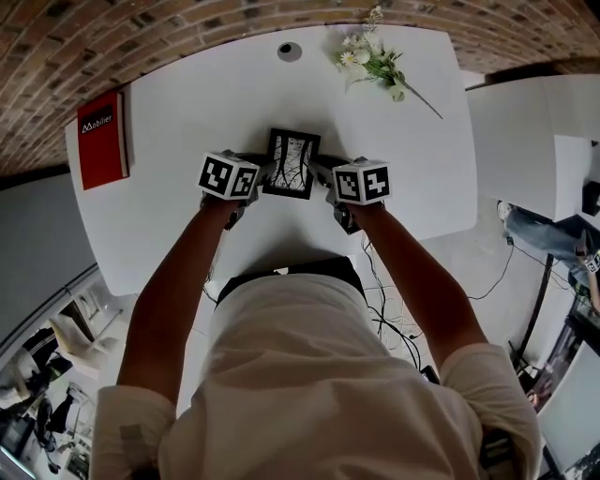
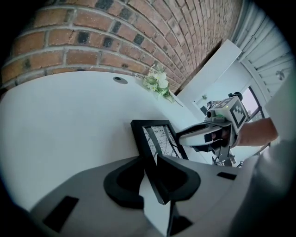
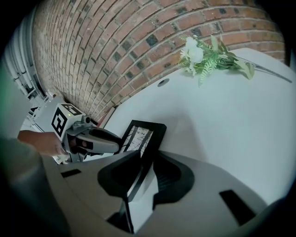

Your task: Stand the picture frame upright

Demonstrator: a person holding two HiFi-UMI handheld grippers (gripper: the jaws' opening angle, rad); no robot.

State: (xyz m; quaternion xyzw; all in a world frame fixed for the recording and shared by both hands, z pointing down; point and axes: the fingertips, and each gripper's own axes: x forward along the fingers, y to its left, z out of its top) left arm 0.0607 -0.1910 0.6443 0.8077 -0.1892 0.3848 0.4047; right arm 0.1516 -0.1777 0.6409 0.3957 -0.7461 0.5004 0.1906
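Matt black picture frame (image 1: 292,164) — perhaps wood; smooth white table (image 1: 216,103); rough brick wall (image 1: 187,28).

White table (image 1: 187,112): red book (image 1: 101,139) at left edge; flower sprig (image 1: 375,61) far right; cable hole (image 1: 290,51) at far edge; picture frame (image 1: 291,164) at centre.

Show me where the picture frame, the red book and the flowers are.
picture frame (image 1: 291,163), head view, middle of its print.
red book (image 1: 101,142), head view, middle of its cover.
flowers (image 1: 375,64), head view, on the green leaves beside the blossoms.
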